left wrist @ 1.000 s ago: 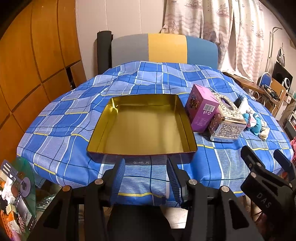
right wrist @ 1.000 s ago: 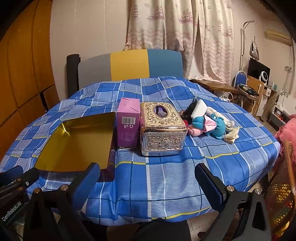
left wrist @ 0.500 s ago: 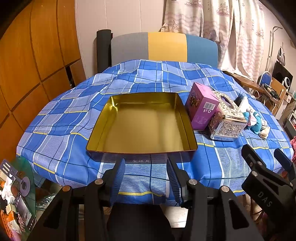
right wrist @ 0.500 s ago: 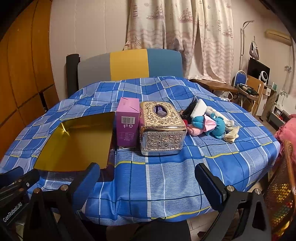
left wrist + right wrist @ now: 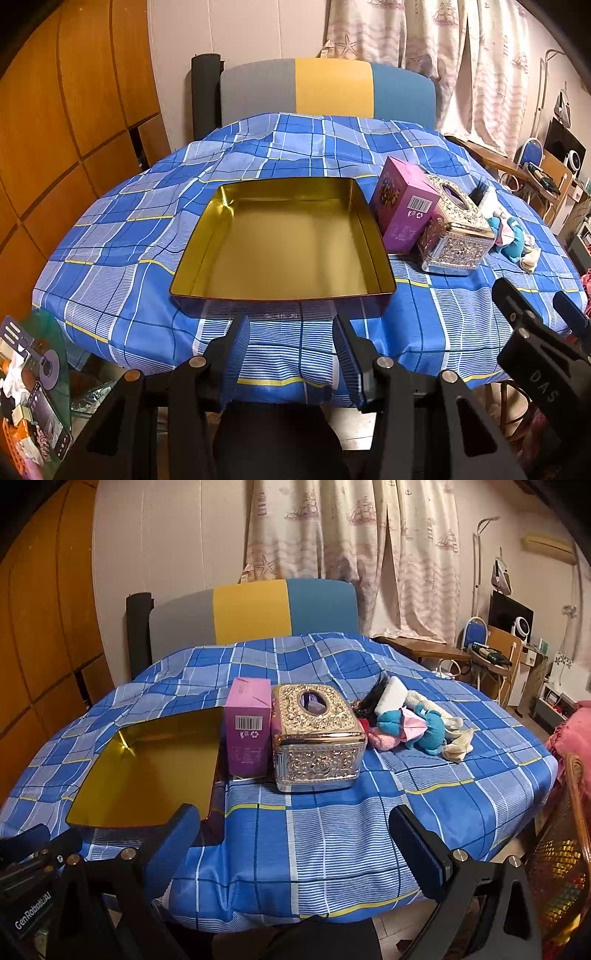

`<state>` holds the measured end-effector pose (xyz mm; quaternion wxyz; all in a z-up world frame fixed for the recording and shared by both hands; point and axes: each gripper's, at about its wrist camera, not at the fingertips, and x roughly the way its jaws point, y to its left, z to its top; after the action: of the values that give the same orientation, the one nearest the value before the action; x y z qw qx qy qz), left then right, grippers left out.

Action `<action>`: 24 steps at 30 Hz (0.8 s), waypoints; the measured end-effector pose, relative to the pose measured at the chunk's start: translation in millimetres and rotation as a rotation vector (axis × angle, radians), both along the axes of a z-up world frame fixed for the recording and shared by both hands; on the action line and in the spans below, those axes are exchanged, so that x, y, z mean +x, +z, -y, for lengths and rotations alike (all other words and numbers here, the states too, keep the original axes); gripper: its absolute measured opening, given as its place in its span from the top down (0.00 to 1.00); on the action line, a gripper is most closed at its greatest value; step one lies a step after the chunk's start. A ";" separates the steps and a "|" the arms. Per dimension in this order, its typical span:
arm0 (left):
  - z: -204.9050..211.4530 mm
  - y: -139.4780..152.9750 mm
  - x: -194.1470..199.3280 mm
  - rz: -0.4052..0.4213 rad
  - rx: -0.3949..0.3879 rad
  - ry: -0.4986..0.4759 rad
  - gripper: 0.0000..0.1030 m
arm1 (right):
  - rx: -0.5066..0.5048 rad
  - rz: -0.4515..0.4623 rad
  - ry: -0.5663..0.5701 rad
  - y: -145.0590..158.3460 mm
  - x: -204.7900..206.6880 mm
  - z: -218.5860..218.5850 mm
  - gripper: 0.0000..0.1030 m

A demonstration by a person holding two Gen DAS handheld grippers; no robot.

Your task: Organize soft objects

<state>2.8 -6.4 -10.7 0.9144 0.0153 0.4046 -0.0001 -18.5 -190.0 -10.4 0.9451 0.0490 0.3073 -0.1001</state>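
While tin nearer, both grippers unchanged, empty.

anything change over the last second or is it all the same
Almost nothing. The left wrist view shifts slightly, so the left gripper seems to have drifted a little; nothing was taken hold of or let go. The right gripper stays open and empty. The gold tin, pink box, silver tissue box and pile of soft toys lie where they were.

Both wrist views low at table's near edge, facing chair; share gold tin, tissue box.
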 end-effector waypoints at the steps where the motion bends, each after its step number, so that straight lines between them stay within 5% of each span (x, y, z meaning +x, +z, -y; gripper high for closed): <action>1: 0.2 -0.3 0.1 0.000 0.001 -0.001 0.55 | 0.001 -0.004 0.004 -0.7 0.3 -0.4 0.00; 18: 3.3 -11.1 19.6 -0.060 0.001 -0.005 0.54 | 0.066 0.048 -0.019 7.0 4.2 21.5 0.00; 24: 12.2 -19.5 38.2 -0.137 -0.160 -0.161 0.54 | 0.066 0.119 -0.002 18.9 12.5 50.2 0.00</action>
<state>40.9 -18.6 -30.2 0.8800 -0.0255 0.4622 -0.1068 -6.0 -240.3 8.4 0.9594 0.0863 0.2537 -0.0878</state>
